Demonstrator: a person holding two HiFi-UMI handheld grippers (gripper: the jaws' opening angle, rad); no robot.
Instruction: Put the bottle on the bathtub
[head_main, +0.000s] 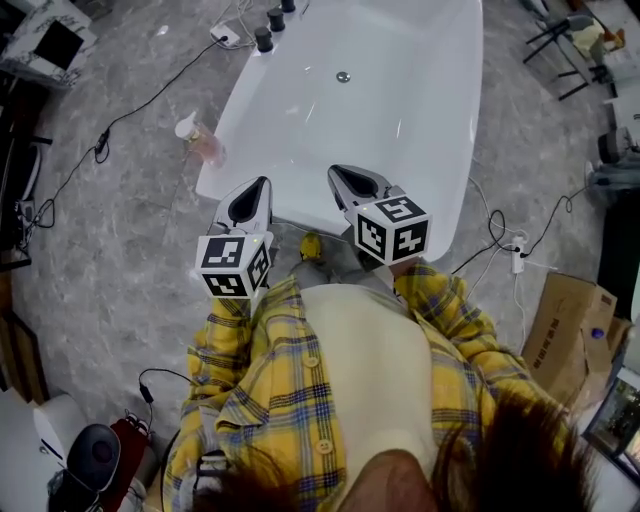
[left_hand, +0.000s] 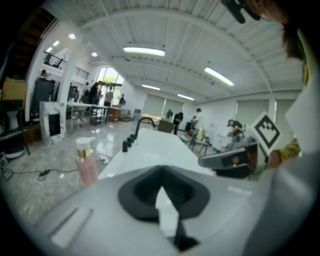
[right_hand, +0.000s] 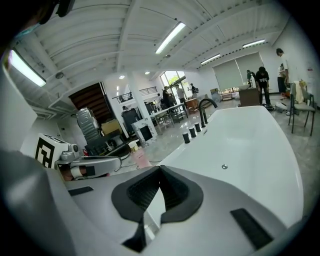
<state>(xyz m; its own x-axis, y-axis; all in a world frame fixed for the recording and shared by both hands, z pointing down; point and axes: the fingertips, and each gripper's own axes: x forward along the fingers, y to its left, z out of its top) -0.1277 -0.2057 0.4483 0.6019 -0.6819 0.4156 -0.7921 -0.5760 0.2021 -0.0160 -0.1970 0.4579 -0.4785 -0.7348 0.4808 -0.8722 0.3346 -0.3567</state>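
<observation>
A pink bottle (head_main: 201, 143) with a white pump top stands on the grey floor, just off the left side of the white bathtub (head_main: 400, 90). The left gripper view shows the bottle (left_hand: 86, 164) ahead on the left, beside the bathtub (left_hand: 155, 145). In the right gripper view the bottle (right_hand: 138, 155) is partly hidden behind the left gripper. My left gripper (head_main: 253, 192) and right gripper (head_main: 342, 177) hover side by side at the tub's near end. Both are shut with nothing between their jaws. The bottle lies about a gripper's length ahead and left of the left gripper (left_hand: 162, 192).
A black faucet and knobs (head_main: 268, 26) sit at the tub's far left corner, with a drain (head_main: 343, 76) in the basin. Cables and a power strip (head_main: 225, 35) run over the floor on the left. A cardboard box (head_main: 565, 320) stands at the right. People stand far behind.
</observation>
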